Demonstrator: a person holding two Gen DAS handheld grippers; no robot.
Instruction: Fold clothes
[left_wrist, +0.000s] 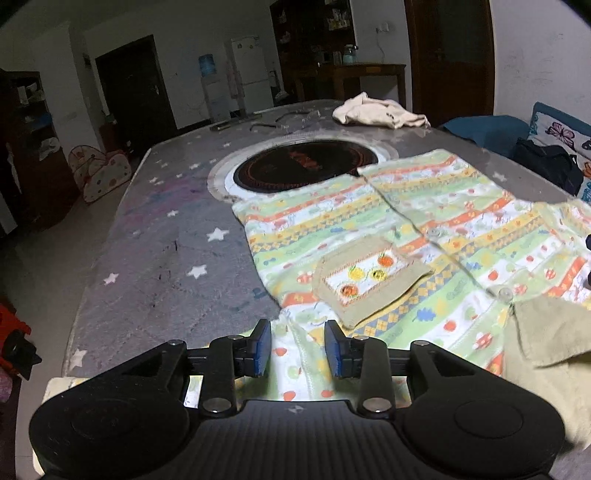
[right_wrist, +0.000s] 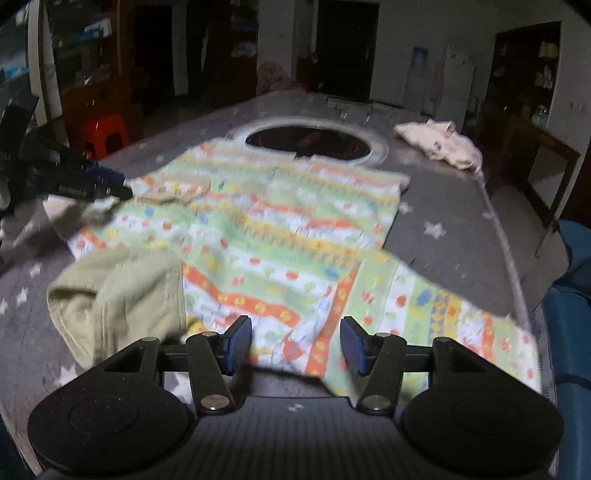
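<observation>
A child's shirt (left_wrist: 406, 229) with green, orange and yellow stripes lies face up, spread out, on the table. It has an olive collar (left_wrist: 546, 332) and a patch pocket (left_wrist: 369, 277). My left gripper (left_wrist: 298, 347) is open at the near edge of the shirt, with a strip of its fabric lying between the blue pads (left_wrist: 263, 345), which do not press on it. In the right wrist view the shirt (right_wrist: 277, 221) fills the middle and its collar (right_wrist: 122, 295) lies at the left. My right gripper (right_wrist: 295, 345) stands open over the cloth near the sleeve (right_wrist: 424, 314). The left gripper (right_wrist: 99, 181) shows at the far left.
The table (left_wrist: 166, 258) has a grey cloth with white stars and a round black hob (left_wrist: 306, 166) set in its middle. A crumpled cream garment (left_wrist: 380, 110) lies at the far end. A dark bag (left_wrist: 546, 166) sits on a blue seat to the right, and a red stool (right_wrist: 105, 133) stands beside the table.
</observation>
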